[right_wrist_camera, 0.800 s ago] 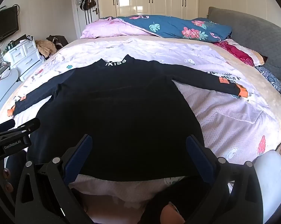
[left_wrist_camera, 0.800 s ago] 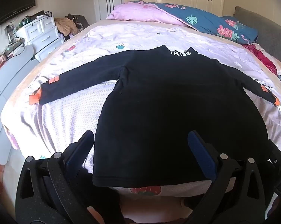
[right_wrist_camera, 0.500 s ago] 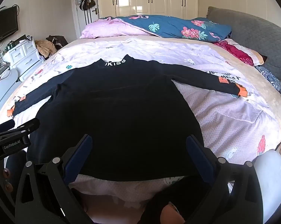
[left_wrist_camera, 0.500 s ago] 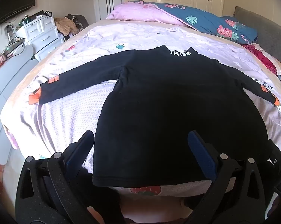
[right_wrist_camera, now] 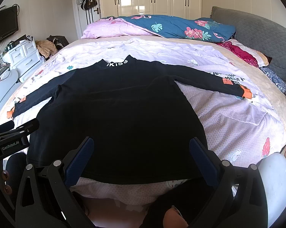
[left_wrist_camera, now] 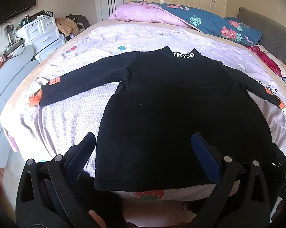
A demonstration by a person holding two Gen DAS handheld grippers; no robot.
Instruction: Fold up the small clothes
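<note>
On the bed, over a pale lilac sheet, a black top lies flat and face-down, both sleeves spread wide — collar away from the cameras, white lettering on it, hem at the near edge. Each sleeve ends in an orange cuff, with an orange patch just above it.

The left gripper hangs over the hem's left part, jaws spread wide and grasping nothing; its left finger sits over the sheet beside the hem corner, the other over the black cloth. The right gripper hangs over the hem's right part, likewise released, both blue pads over the fabric. Whether either touches the cloth cannot be told.

Far across the bed lie a pink quilt and a blue flowered one. A white dresser stands to the left — a TV on the wall above it.
</note>
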